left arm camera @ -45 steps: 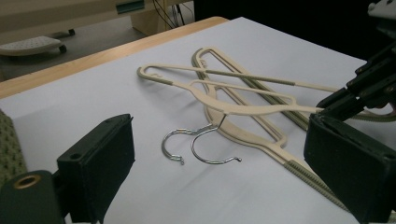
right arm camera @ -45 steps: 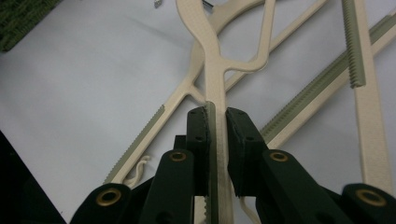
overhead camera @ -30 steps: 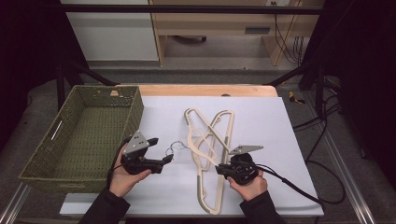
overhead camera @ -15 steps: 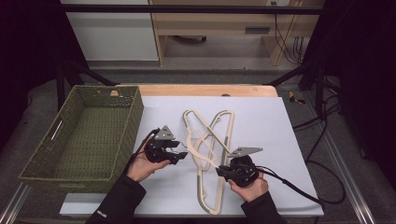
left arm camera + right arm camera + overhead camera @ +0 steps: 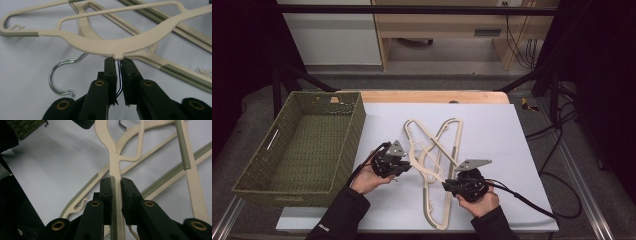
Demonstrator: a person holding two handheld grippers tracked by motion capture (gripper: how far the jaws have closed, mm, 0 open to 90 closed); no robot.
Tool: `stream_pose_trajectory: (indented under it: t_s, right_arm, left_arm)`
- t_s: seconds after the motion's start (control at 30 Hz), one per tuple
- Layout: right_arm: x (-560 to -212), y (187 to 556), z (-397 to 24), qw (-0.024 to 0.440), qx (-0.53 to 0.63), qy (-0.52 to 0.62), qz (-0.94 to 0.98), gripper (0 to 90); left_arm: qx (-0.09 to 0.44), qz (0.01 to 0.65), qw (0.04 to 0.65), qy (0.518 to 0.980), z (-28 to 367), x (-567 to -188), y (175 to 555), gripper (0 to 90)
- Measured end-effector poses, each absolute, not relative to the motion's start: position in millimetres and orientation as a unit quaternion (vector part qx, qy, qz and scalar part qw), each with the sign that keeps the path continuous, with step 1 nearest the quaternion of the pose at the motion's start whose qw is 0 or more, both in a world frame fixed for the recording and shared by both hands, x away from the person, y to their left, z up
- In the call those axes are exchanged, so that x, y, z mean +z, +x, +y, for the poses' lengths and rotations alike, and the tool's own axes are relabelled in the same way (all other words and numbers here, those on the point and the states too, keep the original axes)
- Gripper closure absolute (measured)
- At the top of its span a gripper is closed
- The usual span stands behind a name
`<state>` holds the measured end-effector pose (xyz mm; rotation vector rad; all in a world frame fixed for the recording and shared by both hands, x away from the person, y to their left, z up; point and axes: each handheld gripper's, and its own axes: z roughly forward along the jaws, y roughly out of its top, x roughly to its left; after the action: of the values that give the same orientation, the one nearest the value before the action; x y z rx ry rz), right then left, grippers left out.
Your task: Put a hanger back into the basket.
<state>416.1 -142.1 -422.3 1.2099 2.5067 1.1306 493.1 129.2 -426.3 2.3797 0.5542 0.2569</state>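
Left tool (image 5: pixel 119 61) has just been closing and now clamps the hanger's (image 5: pixel 120 45) hook wire; right tool (image 5: pixel 115 182) grips its arm, steadying it for a two-handed lift.

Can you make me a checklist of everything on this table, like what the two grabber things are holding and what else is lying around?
Surface: white table sheet with a wooden edge at the far side.
Job's things: cream plastic hangers lying crossed in a pile; a metal hook curls out beside the left jaws.
Clutter: green woven basket at the left; its inside looks bare.
Grippers: left gripper has just been closing, its jaws now pinching the hook's wire under a hanger's neck. Right gripper is shut on a hanger arm.
Cables: black cable trailing from the right gripper.
Surroundings: wooden furniture and wires beyond the table.
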Motion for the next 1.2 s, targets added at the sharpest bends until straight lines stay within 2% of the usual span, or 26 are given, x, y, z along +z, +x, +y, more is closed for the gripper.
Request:
stream_pose_trajectory:
  t_s: [0.37,0.4,0.5,0.53,0.6,0.7,0.73,0.87,0.97,1.07,1.17,1.2]
  right_arm:
    - [-425,413,-140,0.07,0.366,0.379,0.847,77.9]
    - [-425,413,-139,0.071,0.371,0.381,0.844,72.6]
    - [-424,414,-139,0.089,0.374,0.377,0.843,67.6]
    - [-422,414,-139,0.106,0.385,0.367,0.84,57.7]
    - [-420,414,-136,0.131,0.401,0.35,0.836,45.7]
    - [-418,415,-128,0.159,0.411,0.331,0.834,42.2]
    - [-418,418,-119,0.165,0.42,0.315,0.835,37.8]
    - [-425,425,-101,0.177,0.402,0.293,0.849,33.0]
    - [-431,427,-93,0.176,0.386,0.289,0.858,33.9]
    - [-442,430,-83,0.172,0.355,0.276,0.876,38.4]
    - [-451,431,-75,0.15,0.342,0.278,0.885,49.7]
    - [-454,432,-75,0.161,0.332,0.273,0.888,60.4]
  left_arm:
    - [0.11,0.199,0.307,0.924,127,-421,480,84.2]
    - [0.112,0.197,0.3,0.927,126,-421,478,84.3]
    - [0.122,0.193,0.284,0.931,122,-421,474,84.3]
    - [0.127,0.191,0.275,0.934,119,-421,471,84.3]
    - [0.127,0.192,0.271,0.935,116,-420,469,84.3]
    - [0.124,0.193,0.269,0.935,114,-418,466,84.3]
    - [0.123,0.194,0.267,0.936,112,-417,465,84.2]
    - [0.121,0.198,0.261,0.937,108,-415,461,84.2]
    - [0.122,0.199,0.259,0.937,107,-414,460,84.2]
    - [0.118,0.206,0.264,0.935,105,-415,458,84.2]
    - [0.121,0.197,0.246,0.941,104,-415,457,84.1]
    - [0.117,0.2,0.25,0.94,103,-415,456,84.1]
